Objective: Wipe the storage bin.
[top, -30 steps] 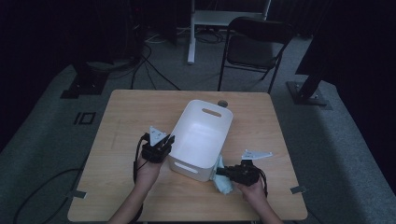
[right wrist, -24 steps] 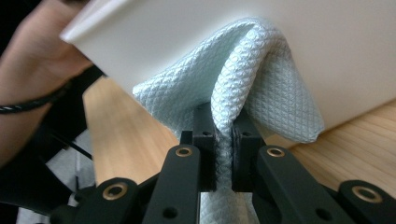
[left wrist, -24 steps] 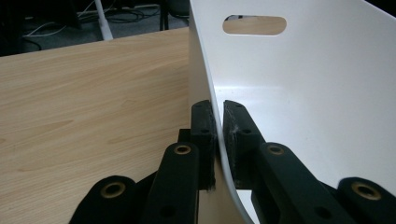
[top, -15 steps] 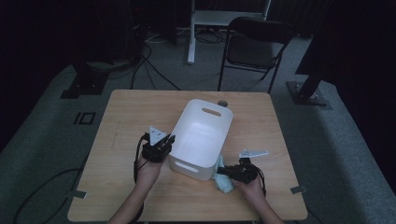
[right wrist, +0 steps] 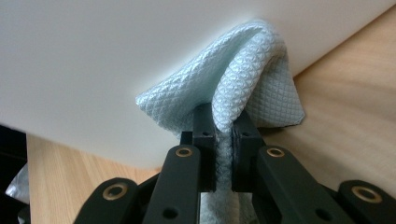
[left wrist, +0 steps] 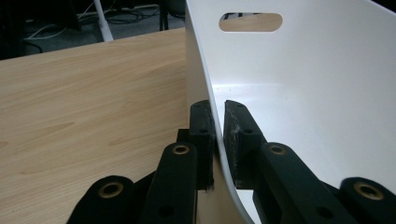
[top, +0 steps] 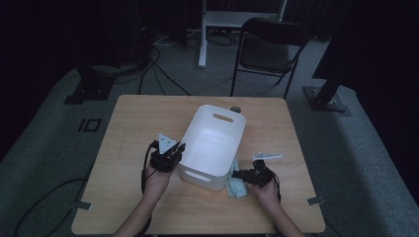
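Two tools gripping | left tool [left wrist: 215, 135] pinches my white bin [top: 212, 148] by its side wall | right tool [right wrist: 223, 140] clamps pale blue cloth [right wrist: 243, 74], pressed against bin's outer wall ahead | risk: hard wiping slides bin off surface [top: 148, 118] or slips cloth free

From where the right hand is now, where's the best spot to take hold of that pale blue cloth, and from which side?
Take the cloth by its raised fold, coming in level from the side away from the white bin. The fold stands up as a ridge against the bin's outer wall, thin enough to pinch, while the rest lies flat on the table. The right tool is already shut there.
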### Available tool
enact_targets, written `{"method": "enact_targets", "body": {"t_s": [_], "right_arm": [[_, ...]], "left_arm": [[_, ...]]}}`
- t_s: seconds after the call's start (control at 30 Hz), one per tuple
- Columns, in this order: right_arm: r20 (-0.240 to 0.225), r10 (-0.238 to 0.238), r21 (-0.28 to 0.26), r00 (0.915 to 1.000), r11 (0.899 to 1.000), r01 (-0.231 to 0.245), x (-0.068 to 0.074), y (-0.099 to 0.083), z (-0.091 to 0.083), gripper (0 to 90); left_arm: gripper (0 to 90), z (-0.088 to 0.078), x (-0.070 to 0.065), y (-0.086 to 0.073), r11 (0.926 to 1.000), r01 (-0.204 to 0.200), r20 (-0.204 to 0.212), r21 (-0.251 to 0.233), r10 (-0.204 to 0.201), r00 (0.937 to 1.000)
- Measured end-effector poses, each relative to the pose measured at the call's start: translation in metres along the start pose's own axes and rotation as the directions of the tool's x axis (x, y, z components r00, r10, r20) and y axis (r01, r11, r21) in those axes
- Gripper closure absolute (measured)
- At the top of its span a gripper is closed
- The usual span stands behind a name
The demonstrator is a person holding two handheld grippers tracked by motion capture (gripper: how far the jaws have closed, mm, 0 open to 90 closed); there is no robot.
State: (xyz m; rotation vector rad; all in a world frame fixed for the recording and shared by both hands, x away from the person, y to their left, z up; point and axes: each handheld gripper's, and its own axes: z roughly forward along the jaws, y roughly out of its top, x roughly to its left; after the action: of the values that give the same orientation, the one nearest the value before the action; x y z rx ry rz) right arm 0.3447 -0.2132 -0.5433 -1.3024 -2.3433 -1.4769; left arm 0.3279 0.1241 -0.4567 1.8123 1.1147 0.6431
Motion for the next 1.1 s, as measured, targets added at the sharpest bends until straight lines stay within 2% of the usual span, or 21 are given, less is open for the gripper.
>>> {"method": "enact_targets", "body": {"t_s": [0.13,0.17,0.27,0.37,0.47,0.5,0.57,0.7,0.83,0.93,1.0,1.07,1.1], "right_arm": [[-0.007,0.005,-0.026,1.0000,1.000,-0.006,0.000,0.005,-0.005,83.5],[-0.002,-0.018,-0.039,0.9998,0.999,0.018,0.003,0.009,-0.009,83.6],[-0.021,-0.033,-0.075,0.9993,0.997,0.031,0.008,0.016,-0.017,83.6],[-0.038,-0.055,-0.118,0.9978,0.992,0.050,0.011,0.024,-0.026,83.6],[-0.052,-0.047,-0.165,0.9975,0.986,0.038,0.009,0.032,-0.034,83.5],[-0.044,-0.050,-0.177,0.9978,0.983,0.041,0.008,0.034,-0.037,83.4],[-0.012,-0.048,-0.198,0.9988,0.979,0.045,0.002,0.038,-0.043,83.3],[0.060,-0.010,-0.234,0.9982,0.972,0.024,-0.018,0.042,-0.057,83.2],[0.144,0.030,-0.247,0.9891,0.969,0.007,-0.040,0.043,-0.069,82.3],[0.201,0.066,-0.248,0.9773,0.969,-0.014,-0.055,0.043,-0.073,80.8],[0.261,0.074,-0.245,0.9626,0.969,-0.008,-0.062,0.043,-0.075,80.4],[0.293,0.086,-0.248,0.9523,0.969,-0.011,-0.068,0.045,-0.077,77.5],[0.309,0.094,-0.249,0.9463,0.968,-0.015,-0.071,0.045,-0.077,73.4]], "left_arm": [[82.8,0.000,0.001,0.001,1.0000,-0.002,0.006,0.005,0.002,1.0000],[82.7,0.000,0.001,0.001,1.0000,-0.003,0.007,0.006,0.003,1.0000],[82.7,0.001,0.001,0.001,1.0000,-0.001,0.007,0.006,0.001,1.0000],[82.7,0.000,0.001,0.001,1.0000,-0.001,0.000,0.006,0.001,1.0000],[82.3,0.001,0.001,0.000,1.0000,0.003,0.002,0.002,-0.003,1.0000],[81.8,0.001,0.001,0.000,1.0000,0.009,0.006,0.000,-0.009,0.9999],[79.8,0.001,0.004,0.000,0.9998,0.022,0.023,0.002,-0.022,0.9995],[73.5,0.002,0.006,0.000,0.9996,0.026,0.036,0.008,-0.026,0.9990],[67.3,0.002,0.007,0.000,0.9995,0.030,0.036,0.004,-0.030,0.9989],[64.6,0.001,0.007,0.000,0.9994,0.034,0.037,0.002,-0.035,0.9987],[62.5,0.000,0.007,0.000,0.9994,0.035,0.038,0.004,-0.035,0.9987],[62.4,-0.002,0.007,0.001,0.9993,0.037,0.036,-0.007,-0.037,0.9987],[60.8,-0.002,0.007,0.001,0.9993,0.037,0.036,-0.007,-0.037,0.9987]]}}
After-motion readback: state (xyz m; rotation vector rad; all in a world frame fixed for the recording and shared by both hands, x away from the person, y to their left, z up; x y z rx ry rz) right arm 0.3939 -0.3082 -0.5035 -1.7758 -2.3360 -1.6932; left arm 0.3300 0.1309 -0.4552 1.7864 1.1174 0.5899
